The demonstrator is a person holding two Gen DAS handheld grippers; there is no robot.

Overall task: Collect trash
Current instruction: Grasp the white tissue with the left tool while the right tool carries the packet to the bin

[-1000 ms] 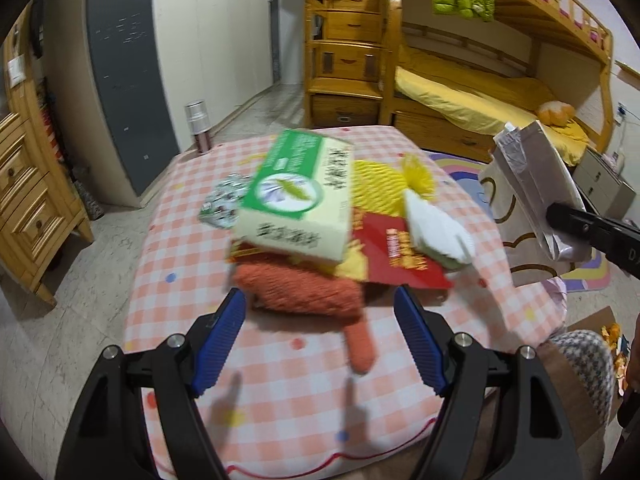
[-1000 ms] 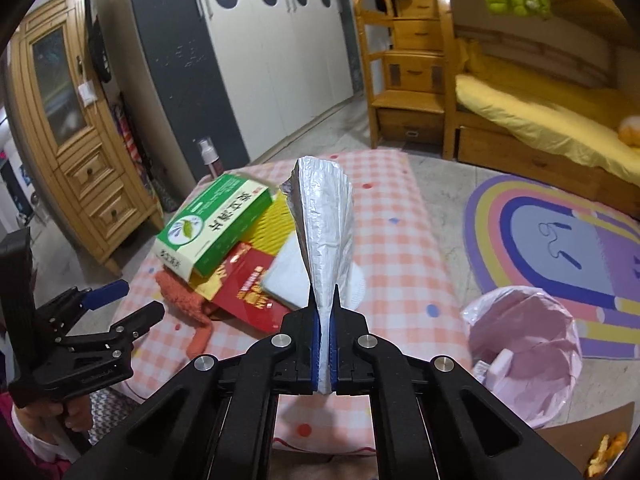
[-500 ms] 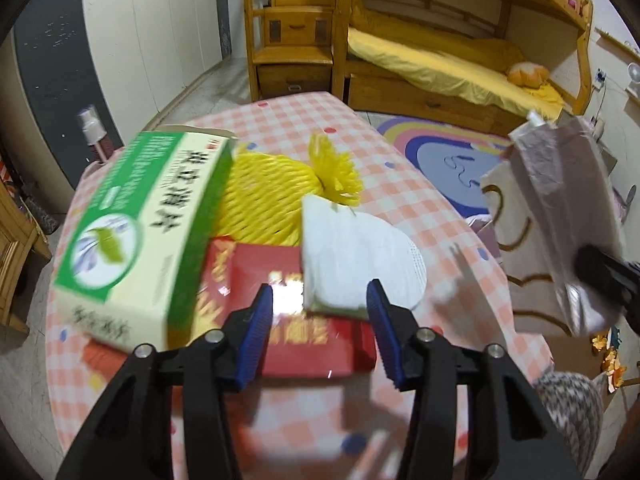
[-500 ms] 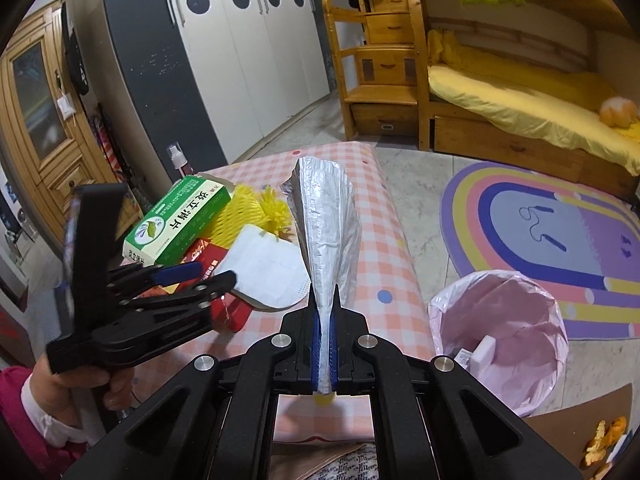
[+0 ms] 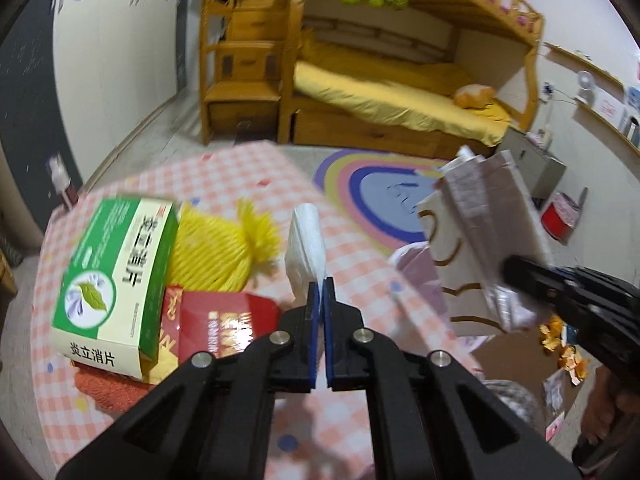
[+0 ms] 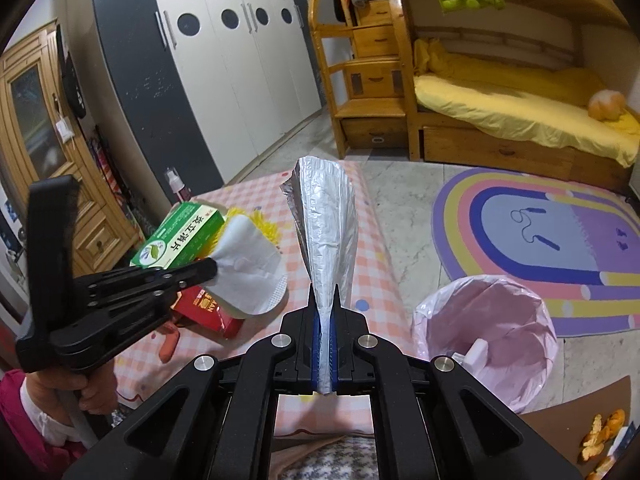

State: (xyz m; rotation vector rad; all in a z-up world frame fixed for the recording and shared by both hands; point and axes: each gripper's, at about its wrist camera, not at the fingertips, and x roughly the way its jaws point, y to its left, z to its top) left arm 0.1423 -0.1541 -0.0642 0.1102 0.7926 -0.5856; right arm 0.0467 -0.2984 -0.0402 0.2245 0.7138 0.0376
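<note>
Left wrist view shows my left fingers (image 5: 320, 300) pressed nearly together on the edge of a white wrapper (image 5: 306, 240), which stands up from them toward twelve o'clock, lifted clear of the desk (image 5: 248, 172). I judge I hold it by its thin edge so it hangs free of the pile and can go straight to the bin. At nine o'clock of it lie the green box (image 5: 116, 280), the yellow net (image 5: 218, 250) and the red packet (image 5: 220, 324), not yet collected.

From the right wrist, my right fingers (image 6: 325, 340) are closed tight on the narrow end of a silver foil bag (image 6: 326, 232), which fans upward toward twelve o'clock. The pink-lined trash bin (image 6: 486, 336) sits on the floor at about three o'clock of those fingers, just beside the desk edge, with some white scrap already inside. Both hands carry trash, so I judge the bin comes next, the foil bag being the nearer.
</note>
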